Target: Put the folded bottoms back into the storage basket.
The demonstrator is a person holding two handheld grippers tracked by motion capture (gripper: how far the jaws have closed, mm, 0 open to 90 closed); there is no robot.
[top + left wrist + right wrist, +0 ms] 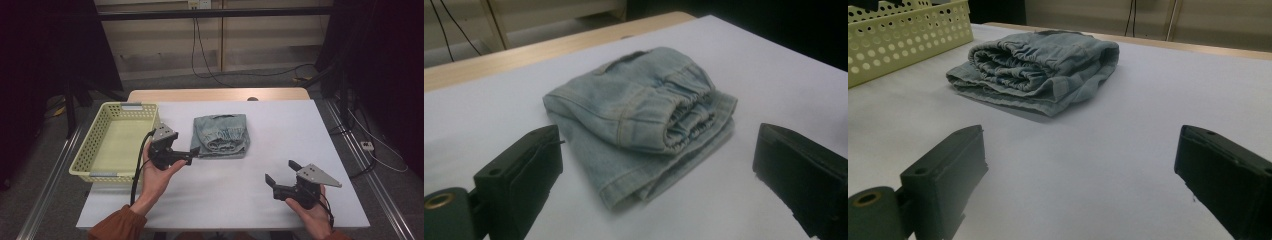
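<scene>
A folded light-blue denim garment (221,135) lies on the white table, a little left of centre, its elastic waistband turned toward the near side. My left gripper (191,152) is held in a hand just at the garment's near-left corner, open. In the left gripper view its black jaws stand wide apart on either side of the garment (644,115), not touching it. My right gripper (281,171) is open at the near right, well apart from the garment. In the right gripper view nothing lies between its jaws, and the garment (1038,65) rests farther off.
A pale yellow perforated basket (86,147) stands at the table's left edge, beside the garment, and shows in the right gripper view (908,40). The white table top (285,125) extends right of the garment. A wooden strip (215,95) runs along the far edge.
</scene>
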